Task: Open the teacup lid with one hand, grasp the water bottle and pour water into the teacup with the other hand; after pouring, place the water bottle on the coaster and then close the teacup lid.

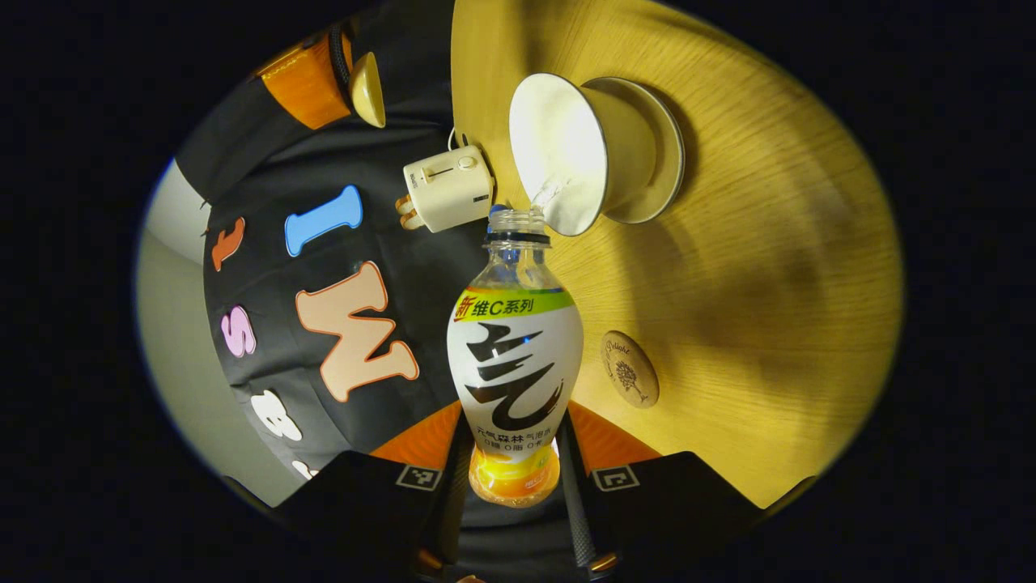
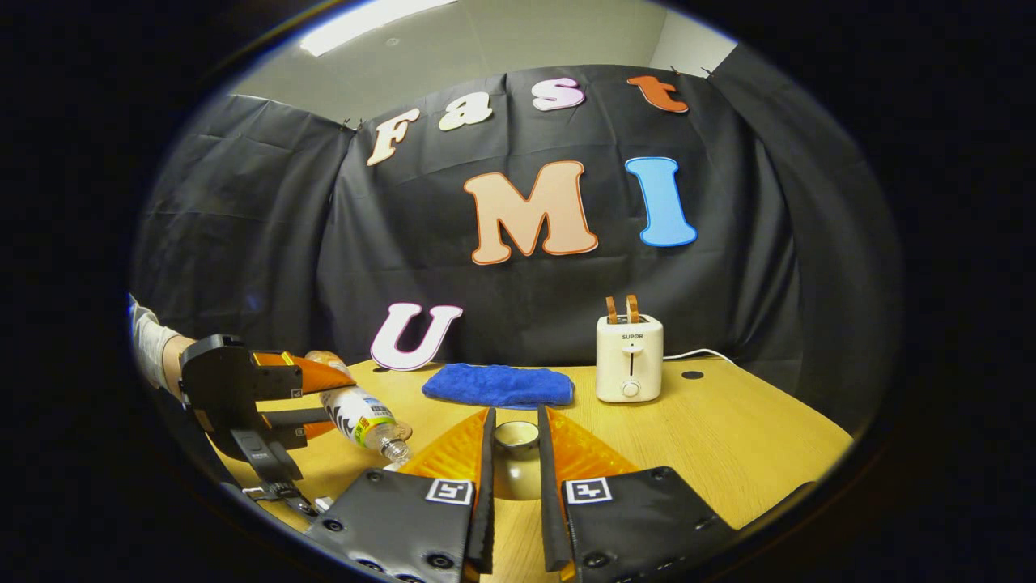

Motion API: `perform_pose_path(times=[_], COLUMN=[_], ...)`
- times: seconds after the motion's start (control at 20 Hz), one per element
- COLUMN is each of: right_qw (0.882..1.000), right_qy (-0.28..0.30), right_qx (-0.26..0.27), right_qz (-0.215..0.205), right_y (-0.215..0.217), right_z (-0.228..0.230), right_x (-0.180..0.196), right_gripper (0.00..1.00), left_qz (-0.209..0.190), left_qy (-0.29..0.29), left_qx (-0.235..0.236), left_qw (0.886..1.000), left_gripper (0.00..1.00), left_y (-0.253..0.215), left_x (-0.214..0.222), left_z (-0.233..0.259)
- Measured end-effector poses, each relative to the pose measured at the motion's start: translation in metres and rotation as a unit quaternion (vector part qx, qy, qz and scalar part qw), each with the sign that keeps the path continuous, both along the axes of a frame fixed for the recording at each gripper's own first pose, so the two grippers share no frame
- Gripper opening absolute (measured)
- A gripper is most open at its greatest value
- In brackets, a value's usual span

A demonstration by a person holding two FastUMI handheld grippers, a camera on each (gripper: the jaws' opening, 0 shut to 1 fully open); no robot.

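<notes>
- Clear plastic bottle (image 1: 515, 356) clamped between left gripper (image 1: 515, 486) fingers, uncapped, mouth ahead at the rim of the white teacup (image 1: 566, 154).
- Thin stream of water running from mouth into teacup; orange liquid pooled at the bottle base near the fingers.
- Wooden coaster (image 1: 630, 368) bare, just beside the bottle.
- Right gripper (image 2: 515, 461) clenched on lid (image 2: 515, 441), toaster (image 2: 629, 358) and blue cloth (image 2: 498, 385) beyond.

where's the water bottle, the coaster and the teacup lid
water bottle (image 1: 515, 356), left gripper view, on the middle of its label
coaster (image 1: 630, 368), left gripper view, on its round top face
teacup lid (image 2: 515, 461), right gripper view, on its side between the fingers
</notes>
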State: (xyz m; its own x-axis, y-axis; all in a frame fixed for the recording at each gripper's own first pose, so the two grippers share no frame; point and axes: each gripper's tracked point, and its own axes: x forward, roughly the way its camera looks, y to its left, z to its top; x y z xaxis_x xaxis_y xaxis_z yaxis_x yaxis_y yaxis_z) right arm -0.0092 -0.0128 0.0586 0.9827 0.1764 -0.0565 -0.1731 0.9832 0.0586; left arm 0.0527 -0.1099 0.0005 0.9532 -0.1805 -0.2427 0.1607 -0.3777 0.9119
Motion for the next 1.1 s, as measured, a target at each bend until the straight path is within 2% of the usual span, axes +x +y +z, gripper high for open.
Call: perform_pose_path(times=[0.7,1.1], right_qw=[1.0,1.0], right_qy=[0.008,0.012], right_qx=[0.003,0.006], right_qz=[0.004,0.004], right_y=[0.001,0.0], right_z=[-0.005,-0.008], right_x=[0.002,0.003], right_gripper=[0.26,0.29], left_qz=[-0.021,-0.028], left_qy=[-0.027,-0.041], left_qx=[0.076,0.12], left_qw=[0.997,0.992], left_gripper=[0.53,0.52], left_y=[-0.006,-0.006], left_x=[0.002,0.001], left_z=[0.027,0.041])
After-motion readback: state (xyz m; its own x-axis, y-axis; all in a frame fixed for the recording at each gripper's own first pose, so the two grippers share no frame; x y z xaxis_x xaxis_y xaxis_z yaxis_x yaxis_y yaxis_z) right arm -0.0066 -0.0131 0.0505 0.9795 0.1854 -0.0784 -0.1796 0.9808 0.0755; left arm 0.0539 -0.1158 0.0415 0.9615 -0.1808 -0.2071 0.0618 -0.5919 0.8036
